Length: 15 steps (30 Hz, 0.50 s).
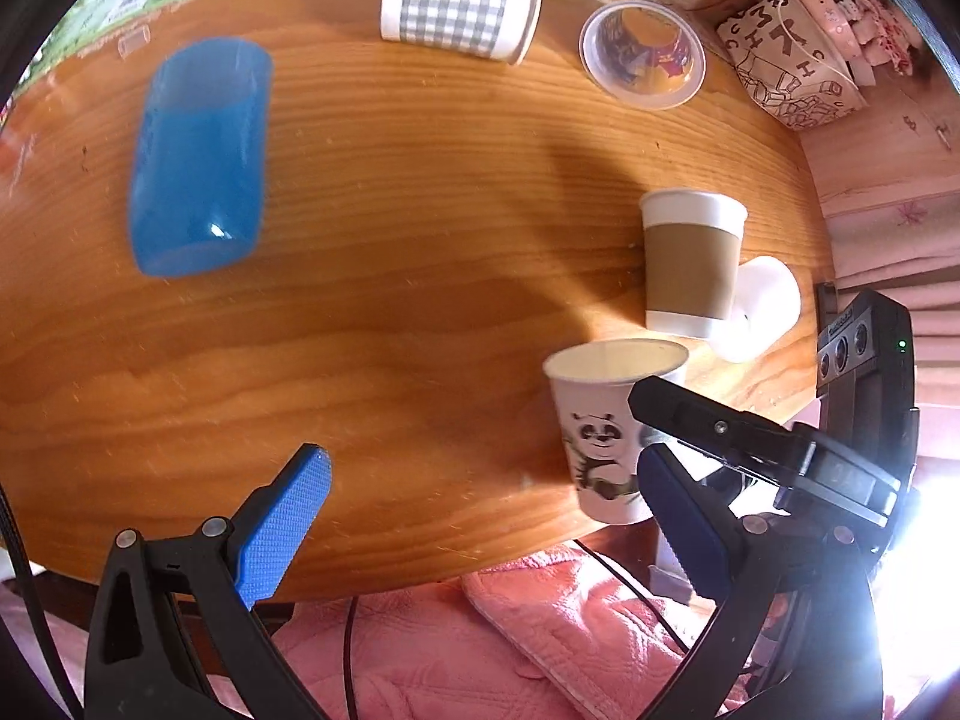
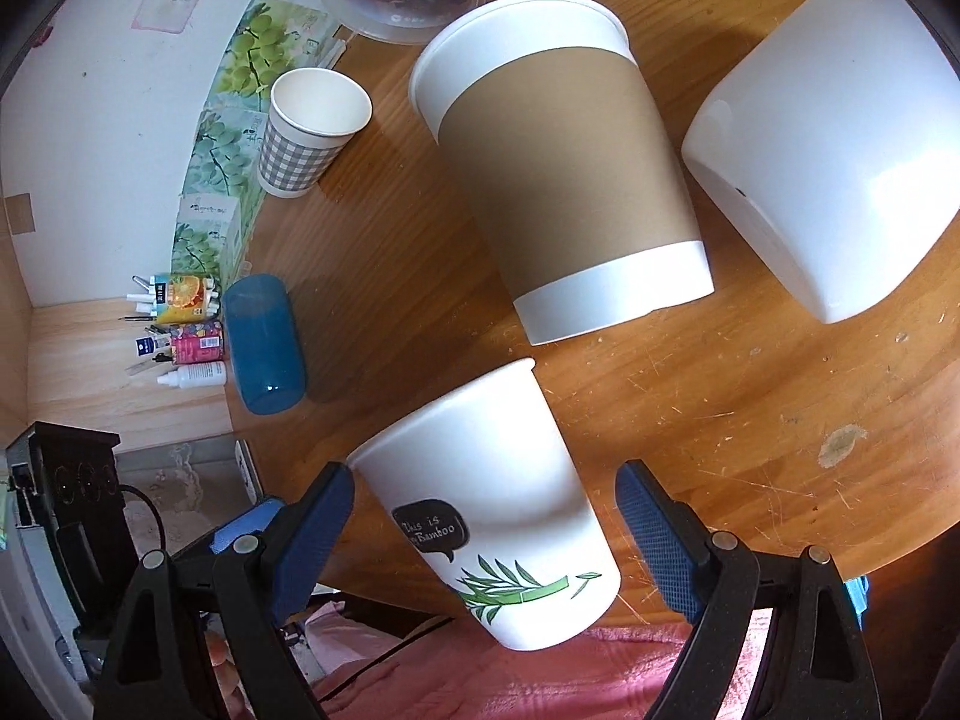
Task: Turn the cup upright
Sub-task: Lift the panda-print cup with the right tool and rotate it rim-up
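The panda paper cup (image 2: 498, 516) stands upright at the counter's (image 2: 750, 420) near edge, low in the frame, between the spread fingers of my right claw (image 2: 483, 522), untouched by either pad. My left claw (image 1: 480, 498) hangs released beside it. Behind it stands the brown-sleeved cup (image 2: 570, 180).

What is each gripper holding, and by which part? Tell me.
Nothing is held. The right gripper is open, its jaws either side of the panda cup without touching. The left gripper is open over bare table.
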Available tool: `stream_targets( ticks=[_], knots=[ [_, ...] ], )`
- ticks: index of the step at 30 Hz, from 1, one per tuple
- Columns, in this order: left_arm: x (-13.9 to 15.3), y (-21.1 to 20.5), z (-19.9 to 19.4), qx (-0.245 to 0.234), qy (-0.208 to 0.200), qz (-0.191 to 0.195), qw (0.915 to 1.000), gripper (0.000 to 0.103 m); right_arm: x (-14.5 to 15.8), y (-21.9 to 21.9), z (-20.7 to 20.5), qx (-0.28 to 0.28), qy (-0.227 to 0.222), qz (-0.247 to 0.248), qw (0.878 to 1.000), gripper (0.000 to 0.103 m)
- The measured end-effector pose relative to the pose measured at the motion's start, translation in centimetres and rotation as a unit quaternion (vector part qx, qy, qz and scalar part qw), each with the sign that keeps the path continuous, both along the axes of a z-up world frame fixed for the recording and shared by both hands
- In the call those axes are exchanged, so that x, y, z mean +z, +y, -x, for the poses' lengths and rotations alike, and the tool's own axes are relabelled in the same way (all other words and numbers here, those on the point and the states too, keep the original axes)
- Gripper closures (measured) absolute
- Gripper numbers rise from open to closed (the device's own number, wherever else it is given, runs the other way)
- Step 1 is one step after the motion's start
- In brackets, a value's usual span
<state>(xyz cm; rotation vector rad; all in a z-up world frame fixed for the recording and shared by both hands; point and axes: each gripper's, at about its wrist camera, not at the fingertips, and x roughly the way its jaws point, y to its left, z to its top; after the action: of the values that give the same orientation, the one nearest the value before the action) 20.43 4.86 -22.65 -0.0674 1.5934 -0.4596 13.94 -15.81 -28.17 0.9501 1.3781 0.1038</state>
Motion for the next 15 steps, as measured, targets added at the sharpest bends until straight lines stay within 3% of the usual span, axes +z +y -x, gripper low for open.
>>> stream_targets(
  ticks=[7, 15],
  knots=[
    [-0.8, -1.2, 0.4, 0.036, 0.029, 0.007, 0.9989, 0.001, 1.4, -1.6, 0.6, 0.02, -0.016, -0.008, 1.0, 0.013],
    [-1.0, -3.1, 0.4, 0.057, 0.022, 0.006, 0.9981, 0.001, 3.6, -4.0, 1.8, 0.041, -0.054, 0.033, 0.997, 0.013]
  ],
)
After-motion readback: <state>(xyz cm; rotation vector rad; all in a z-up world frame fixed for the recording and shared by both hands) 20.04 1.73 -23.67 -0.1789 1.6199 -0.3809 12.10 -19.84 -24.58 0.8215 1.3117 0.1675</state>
